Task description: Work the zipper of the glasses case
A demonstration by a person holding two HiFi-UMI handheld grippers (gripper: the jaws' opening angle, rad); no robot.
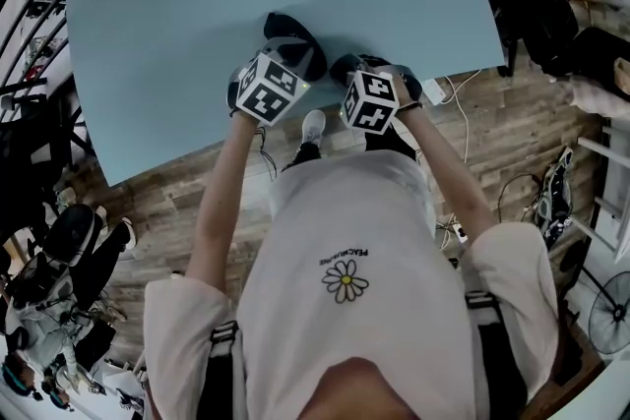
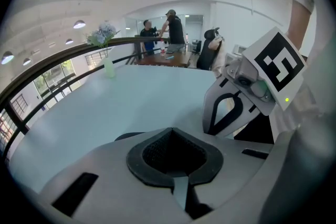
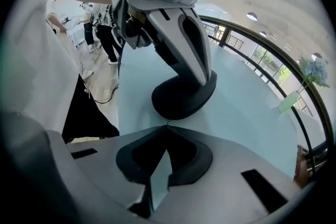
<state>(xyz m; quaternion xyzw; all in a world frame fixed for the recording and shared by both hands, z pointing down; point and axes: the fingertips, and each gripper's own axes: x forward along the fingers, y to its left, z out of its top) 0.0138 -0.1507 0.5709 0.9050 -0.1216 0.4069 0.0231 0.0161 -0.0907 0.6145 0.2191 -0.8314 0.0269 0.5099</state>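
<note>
Black glasses case at the counter's near edge.
Grasped by left hand-held gripper; right hand-held gripper clenched shut just beside it.

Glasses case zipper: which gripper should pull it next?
Right, probably. The left gripper is clamped on the glasses case, steadying it; the right gripper, jaws shut, sits at the case's near edge.

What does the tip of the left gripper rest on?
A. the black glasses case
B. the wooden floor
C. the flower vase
A: in the right gripper view the left gripper stands with its tip on the black glasses case, which lies on the light blue table.
</note>
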